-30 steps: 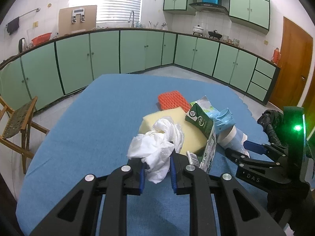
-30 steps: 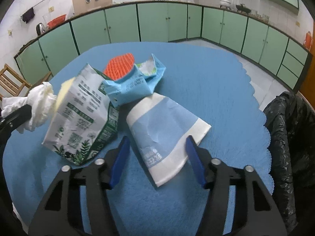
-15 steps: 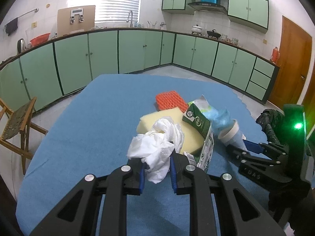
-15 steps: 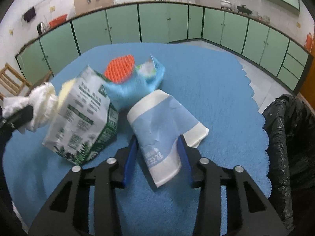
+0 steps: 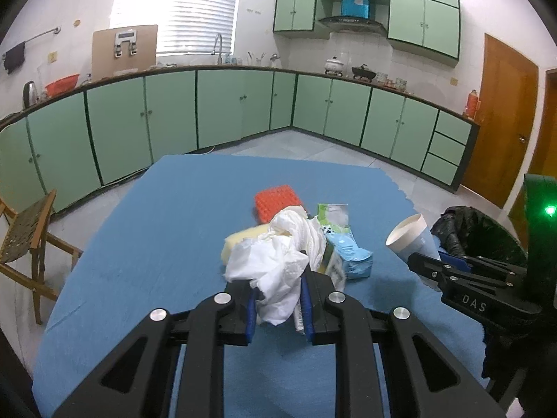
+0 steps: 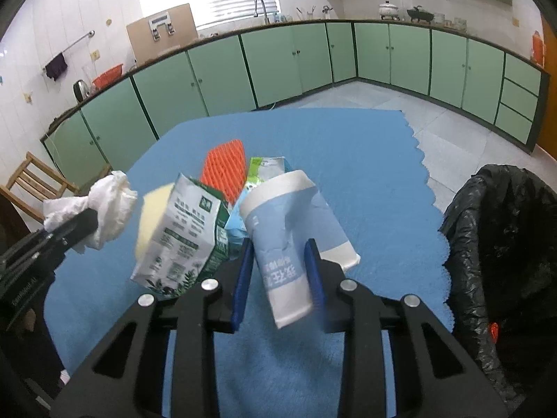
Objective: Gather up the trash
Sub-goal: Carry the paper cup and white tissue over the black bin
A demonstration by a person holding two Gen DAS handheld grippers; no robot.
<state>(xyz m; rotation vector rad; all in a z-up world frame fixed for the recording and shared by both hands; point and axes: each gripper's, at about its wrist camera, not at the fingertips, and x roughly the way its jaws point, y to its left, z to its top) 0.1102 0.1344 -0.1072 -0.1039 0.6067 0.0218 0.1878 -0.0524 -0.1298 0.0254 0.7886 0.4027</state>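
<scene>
My left gripper (image 5: 278,308) is shut on a crumpled white tissue (image 5: 278,264) and holds it above the blue table (image 5: 156,230). The tissue also shows in the right wrist view (image 6: 104,205). My right gripper (image 6: 278,278) is shut on a blue and white paper cup (image 6: 282,240), lifted and tilted, also seen in the left wrist view (image 5: 412,237). On the table lie a green and white carton (image 6: 181,240), a light blue wrapper (image 5: 348,254), a yellow sponge (image 5: 243,240) and an orange mesh pad (image 5: 275,202).
A bin lined with a black bag (image 6: 504,244) stands off the table's right edge, also visible in the left wrist view (image 5: 466,230). A wooden chair (image 5: 28,240) stands at the left. Green cabinets (image 5: 226,108) line the walls.
My right gripper closed on the paper cup and lifted it off the table, tilting it up. My left gripper kept hold of the tissue and rose a little.
</scene>
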